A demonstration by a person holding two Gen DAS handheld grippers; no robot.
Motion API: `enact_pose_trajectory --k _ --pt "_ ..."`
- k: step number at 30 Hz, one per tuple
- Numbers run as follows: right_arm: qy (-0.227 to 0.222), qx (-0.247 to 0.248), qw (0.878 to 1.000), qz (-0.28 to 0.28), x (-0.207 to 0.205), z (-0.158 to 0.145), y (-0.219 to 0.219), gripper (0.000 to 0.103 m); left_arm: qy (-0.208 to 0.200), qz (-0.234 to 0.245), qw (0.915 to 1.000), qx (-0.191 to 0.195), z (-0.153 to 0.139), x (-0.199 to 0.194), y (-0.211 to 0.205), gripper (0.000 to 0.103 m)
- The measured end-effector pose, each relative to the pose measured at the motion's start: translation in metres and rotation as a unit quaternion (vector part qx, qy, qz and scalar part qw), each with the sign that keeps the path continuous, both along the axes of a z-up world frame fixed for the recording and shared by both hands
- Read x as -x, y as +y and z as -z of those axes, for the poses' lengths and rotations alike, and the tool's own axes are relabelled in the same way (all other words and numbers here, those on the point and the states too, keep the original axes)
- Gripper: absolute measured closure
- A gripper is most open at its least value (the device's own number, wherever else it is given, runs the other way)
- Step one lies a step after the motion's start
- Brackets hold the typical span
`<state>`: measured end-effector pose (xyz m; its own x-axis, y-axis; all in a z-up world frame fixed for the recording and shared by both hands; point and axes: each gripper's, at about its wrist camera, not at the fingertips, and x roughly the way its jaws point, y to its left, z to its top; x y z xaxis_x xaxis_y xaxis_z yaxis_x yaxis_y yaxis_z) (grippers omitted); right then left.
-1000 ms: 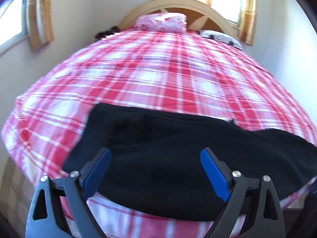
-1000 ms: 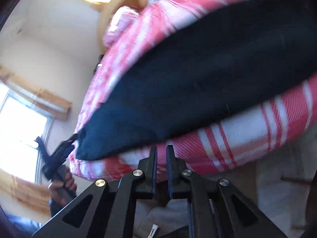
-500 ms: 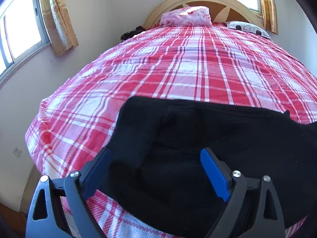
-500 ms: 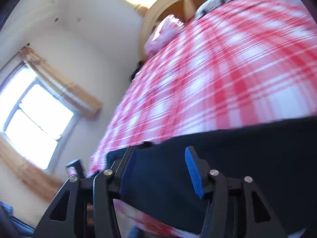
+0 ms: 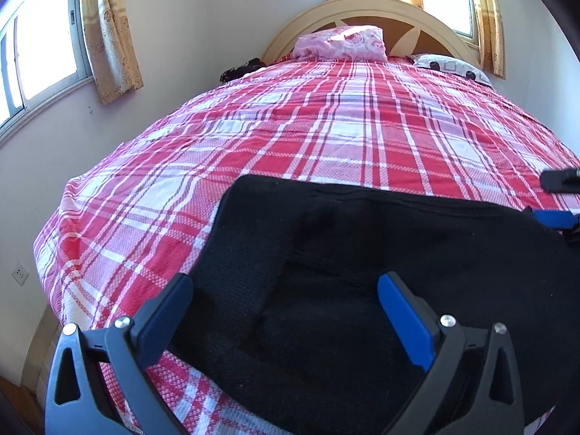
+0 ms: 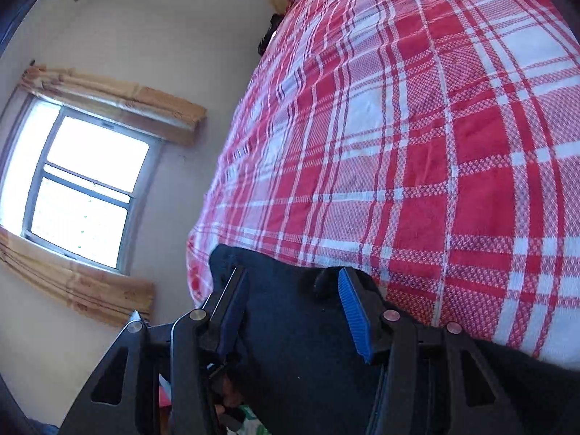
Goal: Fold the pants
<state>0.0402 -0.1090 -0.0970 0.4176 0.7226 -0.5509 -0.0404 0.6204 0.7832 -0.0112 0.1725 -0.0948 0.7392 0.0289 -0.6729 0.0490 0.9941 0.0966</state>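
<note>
Pants (image 5: 362,253), black knit, flat on woven plaid bedspread (image 5: 326,137), left tool (image 5: 286,304) and right tool (image 6: 293,301) agape, seemingly empty.

Pants (image 5: 362,253) on bed's (image 5: 326,137) near edge; pillows (image 5: 340,43) at headboard (image 5: 366,7) behind; window (image 5: 40,47) to the left.

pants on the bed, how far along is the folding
Done: the black pants lie spread on the plaid bedspread near its foot edge, one layer seemingly lapped over another. In hand: nothing is gripped; the left gripper and right gripper both hover open over the fabric. Left: grasp an end, fold it across, then flatten it.
</note>
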Motion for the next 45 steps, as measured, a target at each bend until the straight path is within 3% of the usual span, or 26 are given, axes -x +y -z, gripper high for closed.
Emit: enact_pose_trajectory --k 7,10,15,18,23,26,27,31,36,41,45 --pt "-0.014 0.131 0.987 -0.090 0.002 -0.006 0.043 0.050 0.000 0.002 1.0000 0.001 0.000 -0.001 0.000 0.000" --pt "-0.014 0.120 0.985 -0.123 0.001 -0.004 0.052 0.050 -0.001 0.001 1.0000 0.001 0.001 -0.001 0.000 0.000" --pt "-0.026 0.087 0.994 -0.054 -0.016 0.000 0.035 0.050 0.001 0.002 1.0000 0.002 0.001 -0.001 0.000 0.000" --pt "-0.027 0.071 0.995 -0.072 -0.010 0.001 0.036 0.050 0.002 0.002 1.0000 0.002 0.001 -0.002 0.000 0.000" --pt "-0.035 0.150 0.978 -0.139 0.003 -0.012 0.056 0.050 0.004 0.003 1.0000 0.002 0.001 -0.002 0.000 0.000" --pt "-0.051 0.251 0.958 -0.129 0.001 -0.017 0.058 0.050 0.004 0.003 1.0000 0.002 0.001 -0.002 0.000 0.000" --pt "-0.054 0.254 0.957 -0.128 0.000 -0.015 0.058 0.050 0.004 0.003 1.0000 0.003 0.001 -0.002 0.000 0.000" --pt "-0.034 0.178 0.971 -0.153 0.001 -0.012 0.053 0.049 0.005 0.004 1.0000 0.003 0.001 -0.003 0.000 0.000" --pt "-0.016 0.146 0.968 -0.203 0.003 -0.012 0.058 0.049 0.005 0.004 1.0000 0.003 0.001 -0.003 0.000 0.000" --pt "-0.004 0.070 0.983 -0.168 -0.019 0.002 0.061 0.049 0.006 0.005 1.0000 0.004 0.001 -0.003 0.000 0.000" --pt "0.006 0.003 0.997 -0.081 -0.036 0.008 0.041 0.052 0.005 0.006 1.0000 0.003 0.001 -0.003 0.000 0.000"
